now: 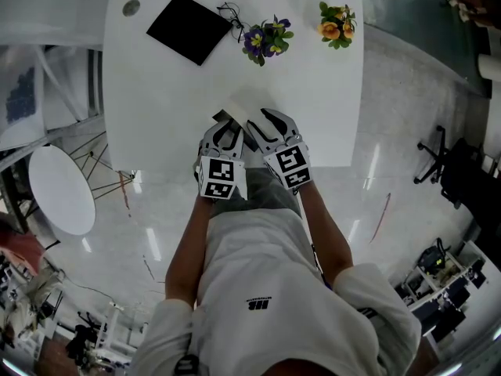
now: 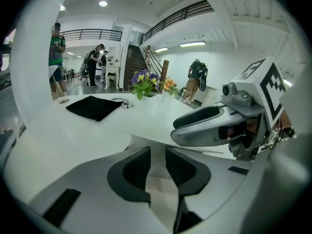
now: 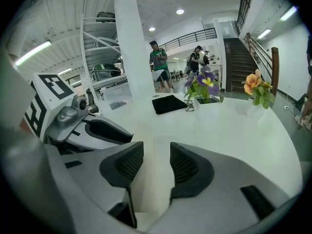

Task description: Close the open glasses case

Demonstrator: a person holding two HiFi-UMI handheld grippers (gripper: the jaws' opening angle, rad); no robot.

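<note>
A white glasses case (image 1: 238, 105) lies near the front edge of the white table (image 1: 156, 108), its lid part open and hard to tell from the tabletop. My left gripper (image 1: 228, 129) holds the case's left side. In the left gripper view the jaws of the left gripper (image 2: 157, 162) stand close with a white wall of the case (image 2: 157, 179) between them, and the lid (image 2: 156, 130) spreads flat beyond. My right gripper (image 1: 261, 121) sits right beside it. In its own view the right gripper (image 3: 157, 162) is shut on a white edge of the case (image 3: 155, 179).
A black pouch (image 1: 189, 27) lies at the table's far left. Purple flowers (image 1: 266, 39) and orange flowers (image 1: 337, 23) stand along the far edge. A round white side table (image 1: 61, 188) is at the left and an office chair (image 1: 446, 163) at the right. People stand in the background.
</note>
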